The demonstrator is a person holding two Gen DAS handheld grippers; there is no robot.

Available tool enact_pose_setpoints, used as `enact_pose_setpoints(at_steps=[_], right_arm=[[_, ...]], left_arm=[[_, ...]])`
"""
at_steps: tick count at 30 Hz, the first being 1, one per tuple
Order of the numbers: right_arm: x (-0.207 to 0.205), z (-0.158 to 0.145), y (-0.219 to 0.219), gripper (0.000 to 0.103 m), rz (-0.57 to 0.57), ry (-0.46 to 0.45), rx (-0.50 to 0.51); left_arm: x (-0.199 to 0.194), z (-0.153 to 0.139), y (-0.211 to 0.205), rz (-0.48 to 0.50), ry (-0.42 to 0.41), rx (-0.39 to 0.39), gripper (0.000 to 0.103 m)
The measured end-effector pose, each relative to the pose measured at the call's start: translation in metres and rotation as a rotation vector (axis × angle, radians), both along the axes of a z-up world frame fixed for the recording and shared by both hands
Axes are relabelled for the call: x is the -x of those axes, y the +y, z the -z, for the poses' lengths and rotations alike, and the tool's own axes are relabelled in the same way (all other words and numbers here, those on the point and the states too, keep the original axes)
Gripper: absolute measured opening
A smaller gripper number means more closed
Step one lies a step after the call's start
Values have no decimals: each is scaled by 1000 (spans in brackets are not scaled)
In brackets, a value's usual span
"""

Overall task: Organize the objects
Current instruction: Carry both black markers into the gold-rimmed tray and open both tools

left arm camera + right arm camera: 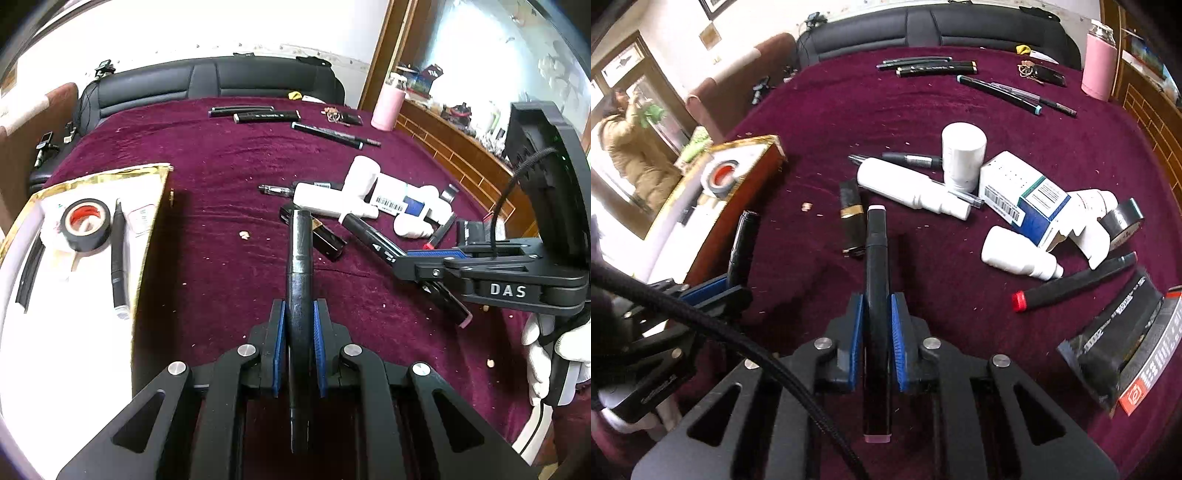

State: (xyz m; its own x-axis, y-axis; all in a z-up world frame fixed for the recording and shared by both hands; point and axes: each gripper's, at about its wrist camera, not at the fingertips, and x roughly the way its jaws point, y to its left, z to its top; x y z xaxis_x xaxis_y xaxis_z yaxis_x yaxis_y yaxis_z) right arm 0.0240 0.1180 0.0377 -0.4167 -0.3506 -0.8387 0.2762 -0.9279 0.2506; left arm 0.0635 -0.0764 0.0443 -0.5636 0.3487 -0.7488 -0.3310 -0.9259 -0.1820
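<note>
My left gripper is shut on a black pen that points forward above the maroon cloth. My right gripper is shut on a black marker with pink ends; it also shows at the right of the left wrist view. A gold-rimmed white box lies left, holding a black tape roll and a pen. White bottles, a blue-white carton and a black lipstick tube lie in a pile ahead.
Several markers lie at the far side, with keys and a pink flask. A red-capped marker, a tape roll and a marker pack lie right. A black sofa stands behind.
</note>
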Motion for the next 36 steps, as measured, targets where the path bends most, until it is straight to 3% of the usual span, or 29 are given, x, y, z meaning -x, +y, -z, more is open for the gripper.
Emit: enact_pose_setpoints(at_steps=[14,24,30,36], right_arm=[[-16,-35,-39,13,-78,24,122],[-10,-54,-105,13,-181,46,166],[-2,-56,-156,13,-257,31,176],[18,-36,-200,13,-272,-23,163]], left_arm=[[-23,-32,-71,-116,56,-107,12],[-37,-58,-130,-176,145,-209,12],[-37,-74,-164,-200,174,-206,12],[-10,-60,-198,-222,97,-150,12]])
